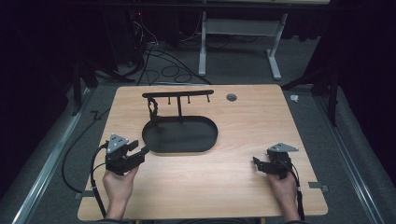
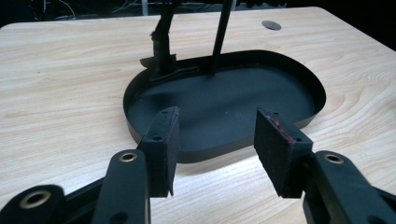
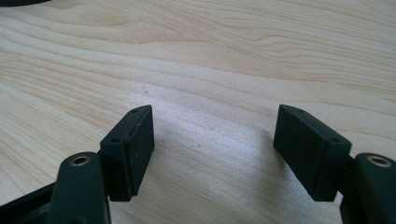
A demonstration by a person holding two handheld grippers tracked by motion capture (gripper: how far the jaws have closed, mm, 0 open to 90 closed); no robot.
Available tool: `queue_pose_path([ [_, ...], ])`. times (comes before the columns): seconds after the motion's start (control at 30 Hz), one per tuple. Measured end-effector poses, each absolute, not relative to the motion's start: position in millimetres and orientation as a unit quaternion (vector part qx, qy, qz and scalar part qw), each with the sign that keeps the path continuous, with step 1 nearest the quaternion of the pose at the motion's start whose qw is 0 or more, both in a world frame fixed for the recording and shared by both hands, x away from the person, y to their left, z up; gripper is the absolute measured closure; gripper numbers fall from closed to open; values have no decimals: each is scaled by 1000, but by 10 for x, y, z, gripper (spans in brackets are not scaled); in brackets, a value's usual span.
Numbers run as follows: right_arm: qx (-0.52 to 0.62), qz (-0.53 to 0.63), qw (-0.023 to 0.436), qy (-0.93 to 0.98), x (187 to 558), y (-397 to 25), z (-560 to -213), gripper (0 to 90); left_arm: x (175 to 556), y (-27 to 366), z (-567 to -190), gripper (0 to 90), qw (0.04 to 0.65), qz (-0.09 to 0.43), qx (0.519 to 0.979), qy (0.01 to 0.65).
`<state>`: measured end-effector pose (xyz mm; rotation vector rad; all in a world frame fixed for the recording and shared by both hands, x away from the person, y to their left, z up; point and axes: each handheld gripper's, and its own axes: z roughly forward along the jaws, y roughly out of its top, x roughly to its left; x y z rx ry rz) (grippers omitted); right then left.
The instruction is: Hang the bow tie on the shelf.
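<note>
Your pale wooden desk [image 1: 243,140] in a dark room, cables on the grey floor [image 1: 163,70] beyond, black oval tray [image 2: 224,107] with an upright hook rack [image 1: 179,95] just ahead of your left gripper [image 2: 215,140], jaws wide and empty, your right gripper [image 3: 215,149] over bare wood, jaws wide.

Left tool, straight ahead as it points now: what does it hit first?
Probably the near rim of the black tray. The left tool is open and aimed at it, close by; if it cleared the rim, the tray floor comes next.
</note>
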<state>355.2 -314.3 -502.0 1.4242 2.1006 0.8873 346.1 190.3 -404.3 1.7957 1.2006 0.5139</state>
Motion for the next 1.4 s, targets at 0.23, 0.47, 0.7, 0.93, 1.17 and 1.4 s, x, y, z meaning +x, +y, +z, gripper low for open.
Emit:
queue_pose_path([
  [0.23,516,322,225,761,3551,-3143,-5020,300,3468,1831,-4165,506,440,199,731,482],
  [0.47,517,322,224,761,3551,-3143,-5020,300,3473,1791,-4259,505,436,191,734,485],
  [0.7,517,322,224,761,3551,-3143,-5020,300,3483,1767,-4360,499,430,184,736,490],
  [0.93,517,322,224,761,3551,-3145,-5020,300,3510,1718,-4524,484,420,170,740,497],
  [1.17,516,320,226,762,3551,-3140,-5020,299,3541,1656,-4706,470,393,176,755,496],
  [1.4,516,320,226,762,3550,-3138,-5020,300,3587,1569,-4923,455,345,202,775,490],
])
